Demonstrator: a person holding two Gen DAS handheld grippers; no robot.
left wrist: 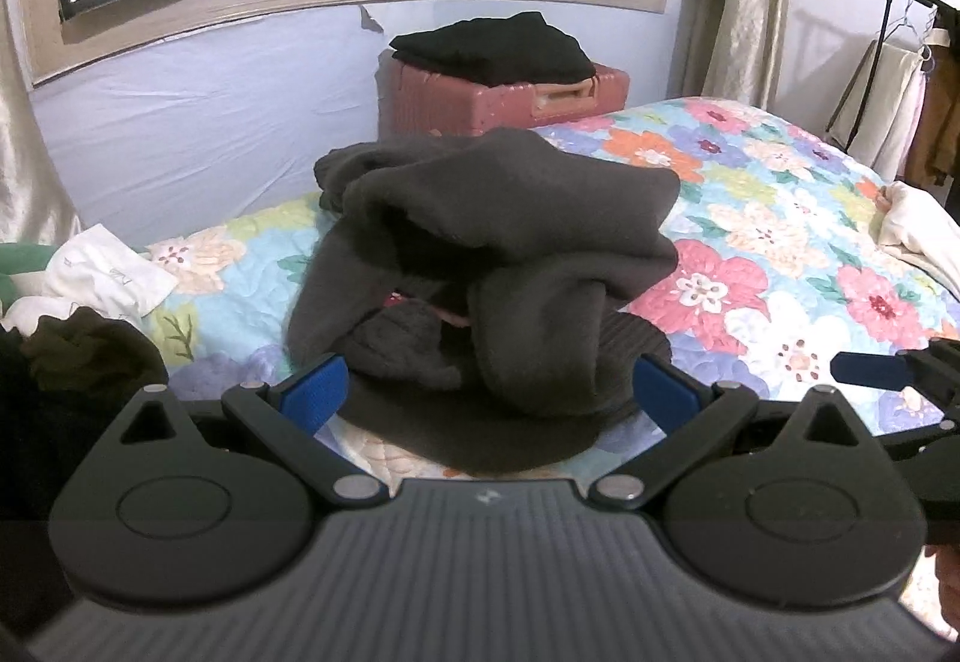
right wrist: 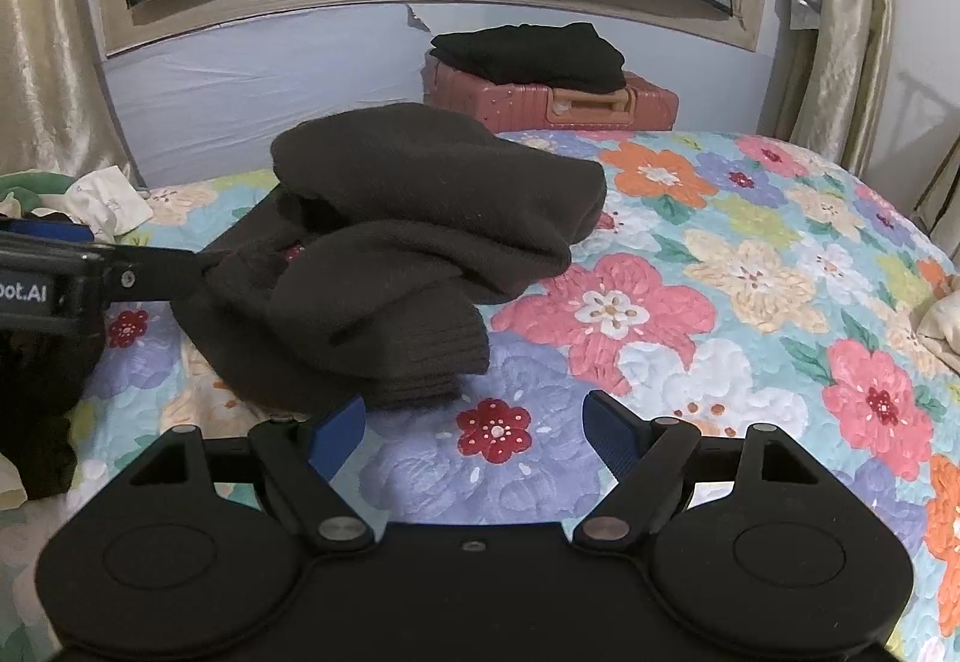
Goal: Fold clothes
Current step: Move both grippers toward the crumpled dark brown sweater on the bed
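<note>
My left tool is spread wide with the near edge of the dark grey sweater lying between its blue pads; I see no pad pressing on the cloth, so I read it as not gripping. My right tool is also wide apart and holds nothing, hovering over bare floral bedspread just to the right of the sweater's ribbed hem.

The sweater sits bunched in a lumpy heap near the middle of the bed, with sleeves or body rolled over one another and nothing laid flat. I judge this garment is barely started: it needs spreading out before any fold can be made.

Further out, a black garment lies folded flat on a pink suitcase by the wall, so I take that piece as finished. At the left edge of the bed a jumble of other clothes is waiting, apparently unfolded. Most of the job looks to be ahead of me.
</note>
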